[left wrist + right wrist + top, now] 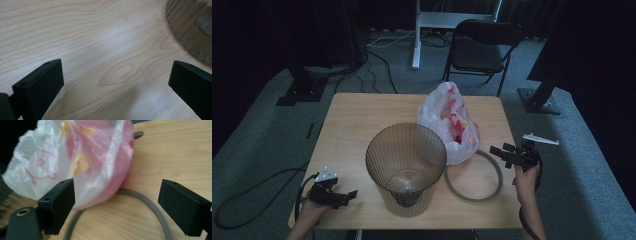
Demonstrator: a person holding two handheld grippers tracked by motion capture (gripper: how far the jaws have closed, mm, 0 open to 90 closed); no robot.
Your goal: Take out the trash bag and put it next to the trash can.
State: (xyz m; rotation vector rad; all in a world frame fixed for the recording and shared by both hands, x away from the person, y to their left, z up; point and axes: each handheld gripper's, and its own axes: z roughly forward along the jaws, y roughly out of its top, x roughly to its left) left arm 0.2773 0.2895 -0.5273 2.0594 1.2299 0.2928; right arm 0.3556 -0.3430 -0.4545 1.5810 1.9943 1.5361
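Note:
A ribbed, translucent brown bin (406, 167) stands upright near the table's front middle; its base edge (192, 30) shows at the upper right of the left gripper view. Behind it, to the right, lies a pink and white plastic bag (449, 122) (80, 162), its near side resting over a grey ring (474, 177) (147, 202) that lies flat on the wood. My left gripper (343, 196) (115, 85) is open, low over bare wood at the front left. My right gripper (502, 151) (117, 202) is open at the table's right edge, pointing at the bag and ring.
The light wooden table (357, 120) has bare room at its left and back. A black folding chair (482, 47) stands beyond the far edge. Cables (242, 200) lie on the grey carpet to the left. A white strip (540, 139) lies on the floor to the right.

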